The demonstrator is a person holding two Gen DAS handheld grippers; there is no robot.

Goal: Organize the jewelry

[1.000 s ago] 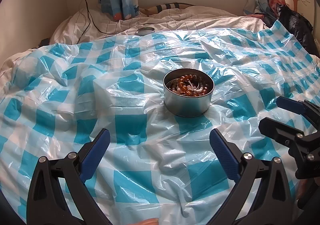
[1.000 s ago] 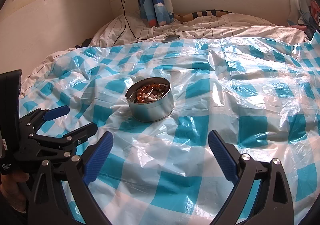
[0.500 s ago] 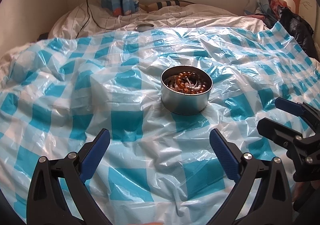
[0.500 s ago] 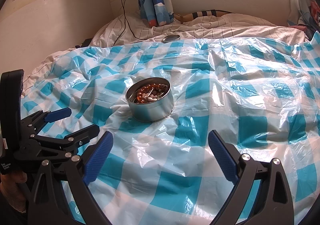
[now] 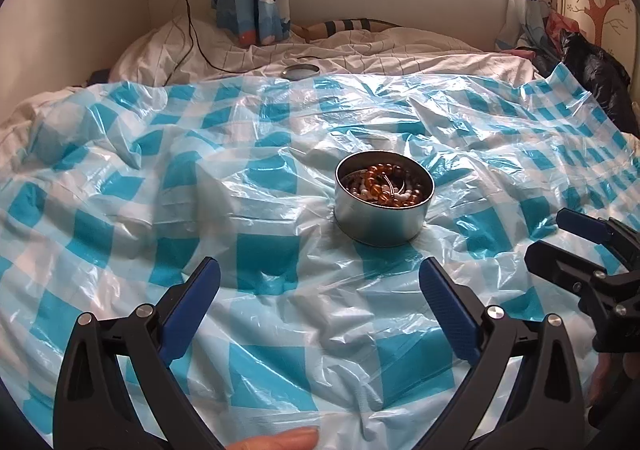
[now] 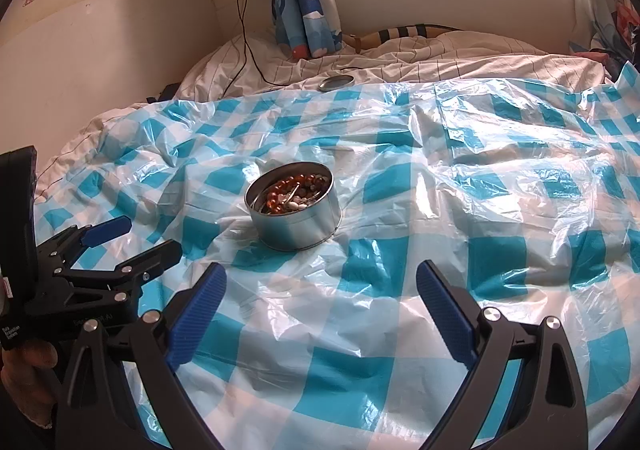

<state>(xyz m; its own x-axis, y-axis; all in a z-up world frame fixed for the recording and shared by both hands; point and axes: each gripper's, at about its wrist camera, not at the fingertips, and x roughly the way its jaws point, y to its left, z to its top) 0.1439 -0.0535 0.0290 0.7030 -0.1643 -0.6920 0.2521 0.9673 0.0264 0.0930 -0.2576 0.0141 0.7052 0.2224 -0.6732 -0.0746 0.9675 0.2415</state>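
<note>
A round silver tin [image 5: 380,224] stands open on the blue-and-white checked plastic sheet [image 5: 264,258], filled with amber and white bead bracelets [image 5: 386,186]. The same tin [image 6: 298,224] shows left of centre in the right wrist view, with the beads [image 6: 292,192] inside. My left gripper [image 5: 320,286] hangs open, short of the tin, with nothing between its fingers. My right gripper [image 6: 322,292] is open too, to the tin's right and nearer me. The tin's lid [image 5: 301,71] lies far back on the striped bedding. Each gripper appears in the other's view, the right gripper [image 5: 560,234] and the left gripper [image 6: 132,238].
The sheet covers a bed with white striped bedding [image 6: 400,62] at the back. A black cable [image 5: 192,34] runs down from a wall socket beside a blue curtain [image 6: 304,2]. A dark bag [image 5: 596,78] sits at the right edge. A fingertip [image 5: 280,440] shows at the bottom.
The left wrist view has tilted upward, showing more of the wall and window, and the tin sits a little lower and further right. The right gripper has barely moved. Both stay open.
</note>
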